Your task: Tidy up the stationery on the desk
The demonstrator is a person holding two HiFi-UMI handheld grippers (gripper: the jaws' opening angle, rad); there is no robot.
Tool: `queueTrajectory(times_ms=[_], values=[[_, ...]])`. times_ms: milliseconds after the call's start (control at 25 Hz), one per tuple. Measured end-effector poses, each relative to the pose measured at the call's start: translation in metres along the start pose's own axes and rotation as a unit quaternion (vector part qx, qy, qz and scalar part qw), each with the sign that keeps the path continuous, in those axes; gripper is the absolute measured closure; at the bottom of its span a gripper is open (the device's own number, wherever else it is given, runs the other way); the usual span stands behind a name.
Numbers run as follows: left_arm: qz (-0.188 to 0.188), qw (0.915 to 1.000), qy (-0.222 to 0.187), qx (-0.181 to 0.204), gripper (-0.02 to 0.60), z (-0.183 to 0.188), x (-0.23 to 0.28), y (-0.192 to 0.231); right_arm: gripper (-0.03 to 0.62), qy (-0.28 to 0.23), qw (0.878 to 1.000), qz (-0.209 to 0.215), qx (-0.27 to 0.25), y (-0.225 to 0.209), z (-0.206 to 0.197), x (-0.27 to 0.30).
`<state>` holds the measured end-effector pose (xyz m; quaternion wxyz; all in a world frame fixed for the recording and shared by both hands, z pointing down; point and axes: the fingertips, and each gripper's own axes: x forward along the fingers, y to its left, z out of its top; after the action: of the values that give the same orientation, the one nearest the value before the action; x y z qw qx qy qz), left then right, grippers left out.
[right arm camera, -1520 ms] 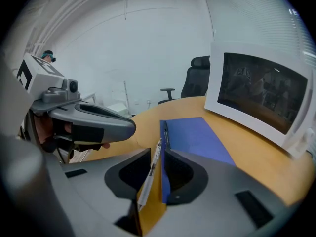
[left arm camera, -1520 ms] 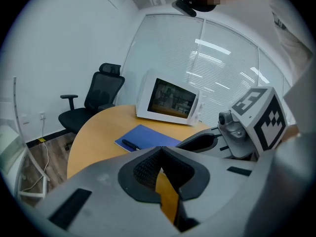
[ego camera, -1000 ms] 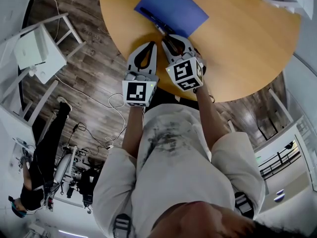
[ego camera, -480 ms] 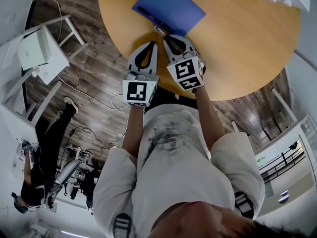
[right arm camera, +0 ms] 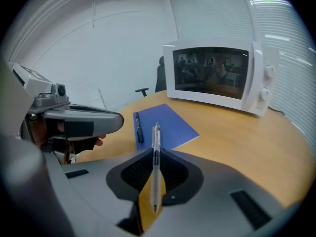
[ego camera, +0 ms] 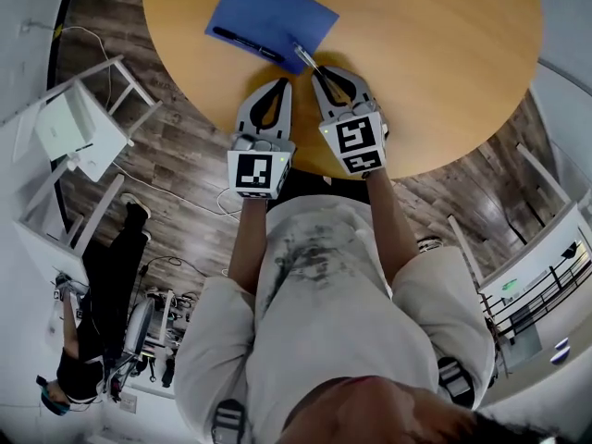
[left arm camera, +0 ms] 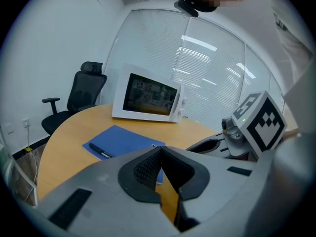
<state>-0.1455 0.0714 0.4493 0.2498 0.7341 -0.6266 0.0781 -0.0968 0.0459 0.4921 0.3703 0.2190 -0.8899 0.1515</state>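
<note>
The right tongs (right arm camera: pixel 156 153) pinch a clear pen (right arm camera: pixel 156 179) over the counter (right arm camera: pixel 247 142), its end at the blue notebook's (right arm camera: pixel 170 125) near edge. The left tongs (left arm camera: pixel 160 151) are closed, empty. Held so thinly, the pen could pivot, slip, or knock the black pen (right arm camera: pixel 138 127).

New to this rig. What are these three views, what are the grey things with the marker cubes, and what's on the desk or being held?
There is no robot here: a person holds a two-jaw hand gripper in each hand, and the marker cubes are part of those grippers. The top-down picture comes from a camera on the person's head. The other two come from cameras riding on each gripper, looking along its jaws. The left gripper is shut with nothing in it. The right gripper is clamped on a translucent white pen. On the round wooden table lies a flat blue notebook with a black pen resting on it. A white microwave oven stands further back.
</note>
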Motion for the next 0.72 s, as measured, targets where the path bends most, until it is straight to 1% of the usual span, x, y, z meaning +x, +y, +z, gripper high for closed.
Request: queueTrajectory(times_ms=[400,720], values=[[-0.026,0.9995,0.01,0.017,0.572,0.005,0.035,-0.058,0.497,-0.013,0.998,-0.041,0.043,-0.065,-0.024,-0.047],[-0.054,0.9978,0.018,0.033,0.572,0.006,0.066,-0.104,0.497,-0.01,0.993,-0.08,0.084,-0.122,-0.052,-0.076]])
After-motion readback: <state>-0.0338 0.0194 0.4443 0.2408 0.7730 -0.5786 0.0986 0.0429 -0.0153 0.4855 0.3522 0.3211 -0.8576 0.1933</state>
